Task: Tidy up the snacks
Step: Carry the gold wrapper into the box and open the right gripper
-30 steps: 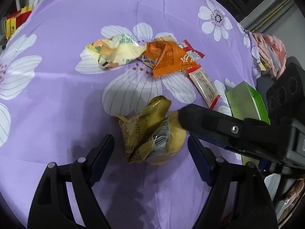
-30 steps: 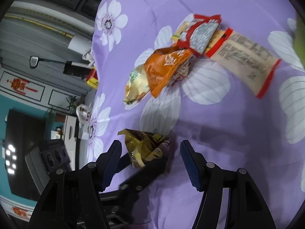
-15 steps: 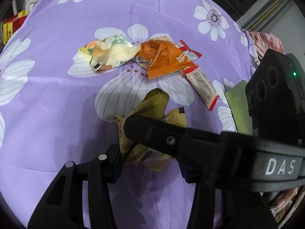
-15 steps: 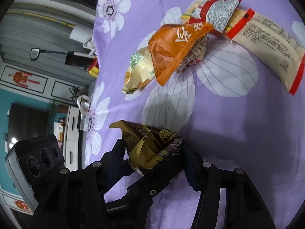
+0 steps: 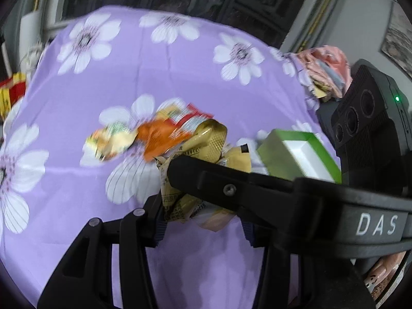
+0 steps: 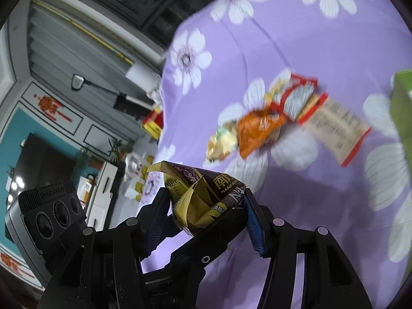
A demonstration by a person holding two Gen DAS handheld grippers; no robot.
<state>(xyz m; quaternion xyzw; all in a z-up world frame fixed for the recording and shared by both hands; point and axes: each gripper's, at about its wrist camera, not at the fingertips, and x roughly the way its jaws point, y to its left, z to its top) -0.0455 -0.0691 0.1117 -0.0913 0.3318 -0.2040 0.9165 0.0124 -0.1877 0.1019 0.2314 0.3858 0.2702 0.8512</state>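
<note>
Purple flowered cloth (image 5: 180,59) covers the tabletop, with a dim room of dark panels and grey walls behind it. Both tools are pinching one crumpled yellow-and-brown foil snack packet (image 5: 206,139), which hangs clear of the cloth between them. The left tool (image 5: 200,221) has its dark blue pads pressed on the packet's lower, crushed end; the right tool (image 6: 206,213) grips the same packet from the other side, one finger of it crossing the left wrist view as a black bar. In the right wrist view the packet (image 6: 200,193) stands up from the jaws, its folded brown top pointing up and away, so its long axis runs roughly upright along the fingers. An open green-and-white cardboard box (image 5: 301,154) lies just beyond and to the right of the packet in the left wrist view, on the right tool's side, its open face turned upward. Judged from this, the coming move is a short carry toward that box, mouth side up. A blurred orange packet (image 5: 159,139), a pale yellow-green packet (image 5: 110,141) and a long beige red-edged sachet (image 6: 334,128) remain lying on the cloth, well apart from both tools.
</note>
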